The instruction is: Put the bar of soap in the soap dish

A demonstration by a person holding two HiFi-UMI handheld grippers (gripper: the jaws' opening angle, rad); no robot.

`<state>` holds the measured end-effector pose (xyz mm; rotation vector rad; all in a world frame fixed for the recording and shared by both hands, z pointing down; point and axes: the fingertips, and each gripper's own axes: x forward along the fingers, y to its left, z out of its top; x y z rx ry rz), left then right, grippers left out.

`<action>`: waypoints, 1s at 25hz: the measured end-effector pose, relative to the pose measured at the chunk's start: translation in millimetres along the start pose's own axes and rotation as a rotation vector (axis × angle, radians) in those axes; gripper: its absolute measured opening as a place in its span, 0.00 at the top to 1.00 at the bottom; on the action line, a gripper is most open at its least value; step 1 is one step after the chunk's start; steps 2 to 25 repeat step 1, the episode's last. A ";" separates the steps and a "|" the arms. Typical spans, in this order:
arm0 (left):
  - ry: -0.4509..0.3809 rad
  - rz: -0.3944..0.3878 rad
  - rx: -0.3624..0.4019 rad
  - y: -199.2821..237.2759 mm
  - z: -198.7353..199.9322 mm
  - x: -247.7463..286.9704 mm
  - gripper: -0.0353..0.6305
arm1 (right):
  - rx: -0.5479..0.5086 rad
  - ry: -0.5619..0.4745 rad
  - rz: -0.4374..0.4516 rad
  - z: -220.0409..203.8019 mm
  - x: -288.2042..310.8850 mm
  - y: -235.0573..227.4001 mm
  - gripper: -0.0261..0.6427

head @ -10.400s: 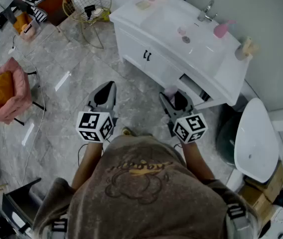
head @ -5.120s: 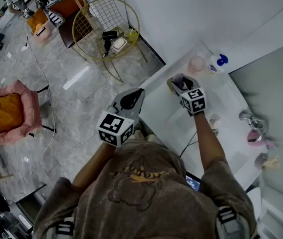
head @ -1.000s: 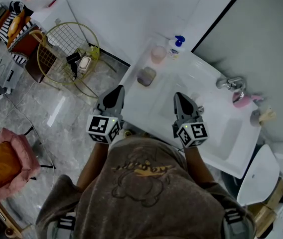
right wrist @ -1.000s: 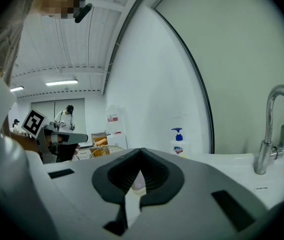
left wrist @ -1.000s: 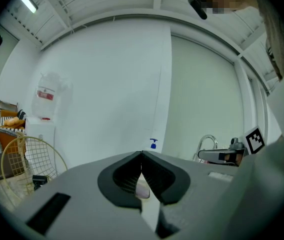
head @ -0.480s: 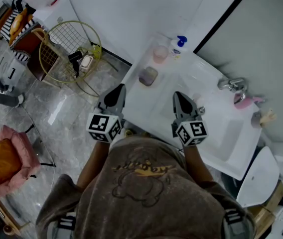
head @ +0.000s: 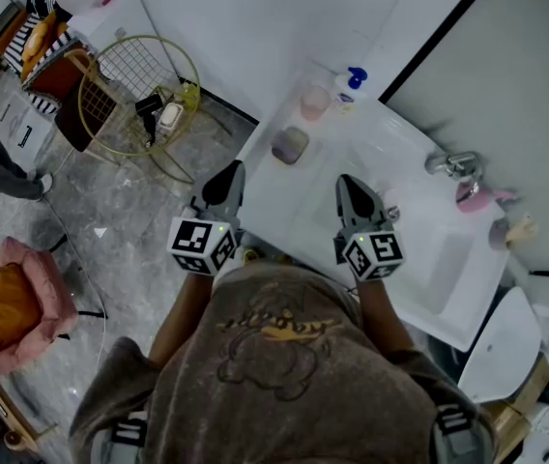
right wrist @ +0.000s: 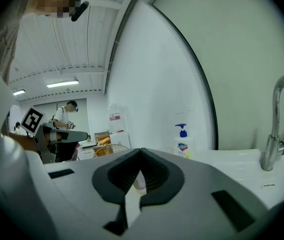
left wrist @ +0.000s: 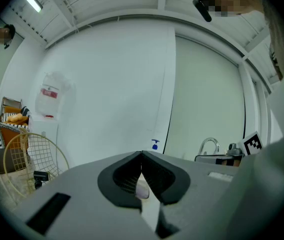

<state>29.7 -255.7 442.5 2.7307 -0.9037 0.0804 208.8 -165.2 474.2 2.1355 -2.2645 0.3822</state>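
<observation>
White surface [head: 419, 259], sink side. Bar of soap [head: 288, 147]: lying in the soap dish [head: 303, 135], at eleven o'clock from the right gripper [head: 348, 184] and one o'clock from the left gripper [head: 233, 170].

Change: the right gripper was over the dish seconds ago and is now drawn back to the near edge. Both jaws are fully closed, holding nothing. Task judged done.

Obscured: soap and dish merge into one dim patch. Both gripper views block them.

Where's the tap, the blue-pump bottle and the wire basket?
Tap [head: 451, 163]: head view, on its spout.
Blue-pump bottle [right wrist: 182, 146]: right gripper view, on its body.
Wire basket [head: 142, 37]: head view, on its rim.
</observation>
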 end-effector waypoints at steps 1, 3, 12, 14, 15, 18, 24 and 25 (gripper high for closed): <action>0.000 0.000 0.000 0.0 -0.1 0.3 0.94 | -0.002 0.002 0.000 -0.2 0.7 -0.3 0.96; 0.000 0.000 0.000 0.0 -0.1 0.3 0.94 | -0.002 0.002 0.000 -0.2 0.7 -0.3 0.96; 0.000 0.000 0.000 0.0 -0.1 0.3 0.94 | -0.002 0.002 0.000 -0.2 0.7 -0.3 0.96; 0.000 0.000 0.000 0.0 -0.1 0.3 0.94 | -0.002 0.002 0.000 -0.2 0.7 -0.3 0.96; 0.000 0.000 0.000 0.0 -0.1 0.3 0.94 | -0.002 0.002 0.000 -0.2 0.7 -0.3 0.96; 0.000 0.000 0.000 0.0 -0.1 0.3 0.94 | -0.002 0.002 0.000 -0.2 0.7 -0.3 0.96; 0.000 0.000 0.000 0.0 -0.1 0.3 0.94 | -0.002 0.002 0.000 -0.2 0.7 -0.3 0.96; 0.000 0.000 0.000 0.0 -0.1 0.3 0.94 | -0.002 0.002 0.000 -0.2 0.7 -0.3 0.96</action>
